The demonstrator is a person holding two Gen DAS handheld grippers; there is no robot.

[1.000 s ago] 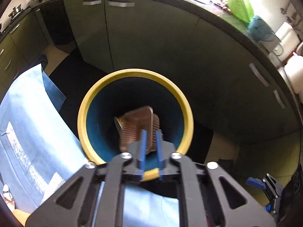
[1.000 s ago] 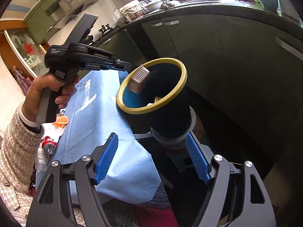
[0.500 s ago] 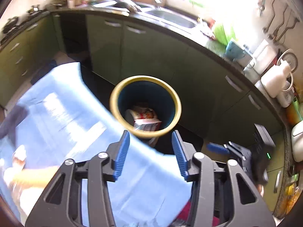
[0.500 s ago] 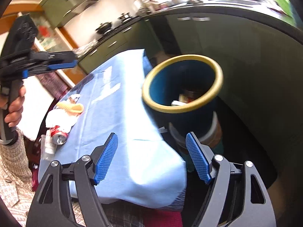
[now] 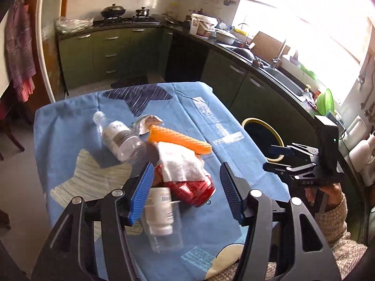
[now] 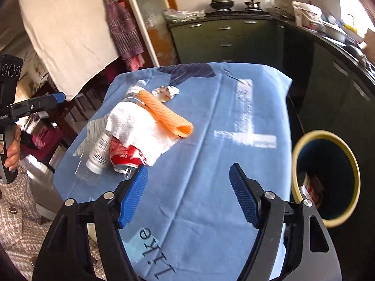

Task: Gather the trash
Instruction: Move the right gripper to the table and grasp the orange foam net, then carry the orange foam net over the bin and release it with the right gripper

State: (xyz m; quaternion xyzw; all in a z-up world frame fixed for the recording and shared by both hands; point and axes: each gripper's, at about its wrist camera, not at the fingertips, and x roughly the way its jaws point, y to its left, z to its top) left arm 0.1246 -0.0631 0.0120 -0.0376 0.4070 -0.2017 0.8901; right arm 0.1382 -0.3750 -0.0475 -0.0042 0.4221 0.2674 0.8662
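Observation:
A pile of trash lies on the blue tablecloth [image 5: 70, 121]: a clear bottle [image 5: 119, 138], a foil scrap [image 5: 145, 123], an orange wrapper [image 5: 180, 139], a white paper towel [image 5: 180, 164] over a red can [image 5: 192, 190], and a small white bottle [image 5: 159, 210]. My left gripper [image 5: 186, 189] is open and empty, just above the can and white bottle. My right gripper [image 6: 188, 194] is open and empty over bare cloth, right of the pile [image 6: 140, 126]. The yellow-rimmed bin [image 6: 328, 178] stands off the table's right edge with trash inside.
Green kitchen cabinets [image 5: 110, 51] and a dark counter with a sink [image 5: 283, 79] run behind and to the right of the table. The bin also shows in the left wrist view [image 5: 262, 138]. A chair and hanging cloth [image 6: 124, 30] stand to the left.
My left gripper let a brown wrapper fall into the bin, opened, and swung back over the trash pile. My right gripper turned from the bin toward the table.

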